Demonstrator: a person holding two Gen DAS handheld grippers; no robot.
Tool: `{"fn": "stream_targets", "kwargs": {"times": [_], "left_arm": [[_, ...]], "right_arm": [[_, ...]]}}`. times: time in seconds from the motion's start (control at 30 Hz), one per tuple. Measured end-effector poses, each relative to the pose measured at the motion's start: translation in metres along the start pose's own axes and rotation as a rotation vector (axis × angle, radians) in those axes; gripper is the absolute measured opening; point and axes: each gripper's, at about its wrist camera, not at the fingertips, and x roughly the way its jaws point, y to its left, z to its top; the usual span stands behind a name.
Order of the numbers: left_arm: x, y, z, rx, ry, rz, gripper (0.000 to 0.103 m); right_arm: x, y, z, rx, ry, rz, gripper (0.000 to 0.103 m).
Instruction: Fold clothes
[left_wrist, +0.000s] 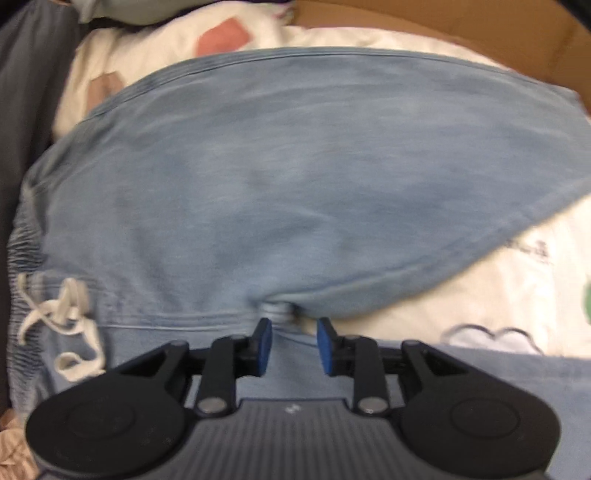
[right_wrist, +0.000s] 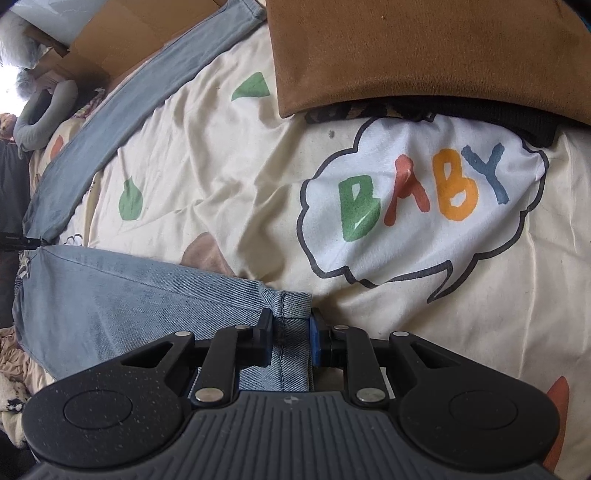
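Denim trousers, pale blue with an elastic waist and a white drawstring, lie spread on a cream printed bedsheet on a bed. By the look of it the cloth is soft and floppy yet fairly weighty; it should sag between holds, so hems, seams and the waistband look like the firmest places to take it. The right claw is clamped on a leg hem, denim filling the gap between its pads. The left claw stands narrowly parted with a small bunched nub of fabric just ahead of its tips, not pinched. A folded brown garment lies on the sheet near the far side, cardboard beyond; both could crowd the fold.
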Motion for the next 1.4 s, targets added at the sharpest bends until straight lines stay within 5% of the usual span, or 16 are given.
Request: {"fn": "stream_targets", "kwargs": {"times": [0.13, 0.43, 0.6, 0.73, 0.87, 1.07, 1.23, 1.4], "left_arm": [[-0.007, -0.021, -0.009, 0.052, -0.053, -0.043, 0.028], [0.029, -0.032, -0.026, 0.083, 0.067, -0.052, 0.022], [0.03, -0.033, -0.023, 0.076, 0.07, -0.05, 0.022], [0.021, -0.026, -0.014, -0.015, 0.048, -0.085, 0.024], [0.025, -0.019, -0.008, -0.129, 0.058, -0.085, 0.048], [0.034, 0.003, -0.006, -0.333, 0.048, -0.079, 0.049], [0.042, 0.014, -0.009, -0.454, 0.037, -0.074, 0.043], [0.04, 0.017, -0.007, -0.465, 0.036, -0.021, 0.013]], "right_arm": [[0.003, 0.0, 0.0, 0.001, 0.007, -0.004, 0.019], [0.001, -0.002, -0.001, 0.015, 0.012, 0.004, 0.019], [0.005, -0.002, 0.0, 0.016, 0.021, 0.001, 0.019], [0.005, -0.002, -0.001, 0.02, 0.02, 0.002, 0.019], [0.006, -0.002, -0.002, 0.021, 0.02, -0.003, 0.019], [0.006, -0.002, -0.002, 0.019, 0.018, 0.001, 0.019], [0.008, -0.003, -0.002, 0.018, 0.021, 0.0, 0.019], [0.007, -0.003, -0.002, 0.018, 0.019, 0.0, 0.019]]}}
